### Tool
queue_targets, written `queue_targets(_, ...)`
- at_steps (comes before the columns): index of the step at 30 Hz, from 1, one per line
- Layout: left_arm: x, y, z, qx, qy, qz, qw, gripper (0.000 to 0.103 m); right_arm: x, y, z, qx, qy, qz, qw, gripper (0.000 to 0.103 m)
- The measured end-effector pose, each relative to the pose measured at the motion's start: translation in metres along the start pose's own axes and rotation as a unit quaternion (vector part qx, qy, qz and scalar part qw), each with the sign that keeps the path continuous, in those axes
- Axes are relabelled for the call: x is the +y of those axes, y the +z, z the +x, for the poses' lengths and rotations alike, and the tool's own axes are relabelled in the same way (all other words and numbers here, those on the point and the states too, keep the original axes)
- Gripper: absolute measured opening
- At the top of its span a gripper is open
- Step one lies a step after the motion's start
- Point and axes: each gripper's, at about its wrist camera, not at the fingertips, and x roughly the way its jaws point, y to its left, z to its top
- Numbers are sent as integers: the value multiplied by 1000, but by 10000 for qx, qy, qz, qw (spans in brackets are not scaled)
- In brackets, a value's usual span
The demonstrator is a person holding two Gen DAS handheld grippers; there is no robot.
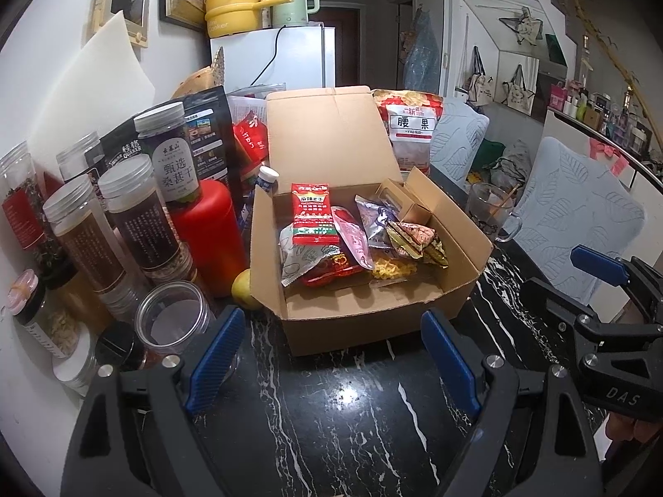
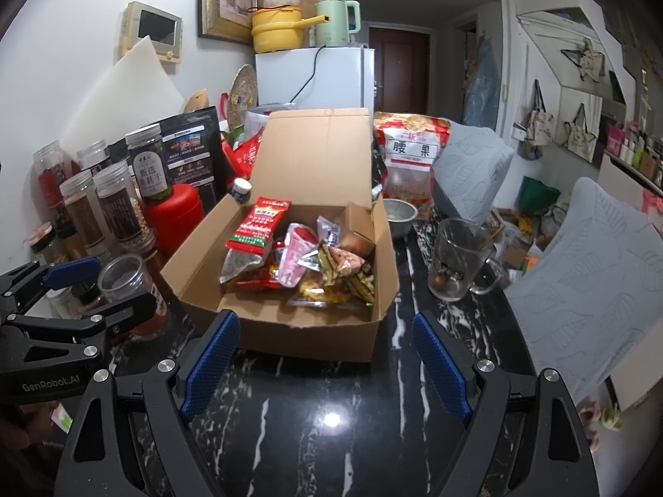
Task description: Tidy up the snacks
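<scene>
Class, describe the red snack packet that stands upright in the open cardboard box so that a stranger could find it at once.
Start at the open cardboard box on the black marble table. Against its back left corner leans the red packet, upright above the other snacks. Only it has a green band along its bottom edge.

Your left wrist camera is looking forward and downward along its fingers from close range at the open cardboard box [image 1: 364, 314] on the black marble table [image 1: 331, 414]. Your right wrist camera is facing the same box [image 2: 290, 331] from slightly further right, and each view is catching the other gripper at its edge.
</scene>
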Motion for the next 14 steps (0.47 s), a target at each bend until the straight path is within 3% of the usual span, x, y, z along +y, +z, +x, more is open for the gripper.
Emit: queue_targets(14, -1, 0, 4, 69, -17, 13, 10000, 88, -6, -3, 1, 34, -51, 54, 10000, 86)
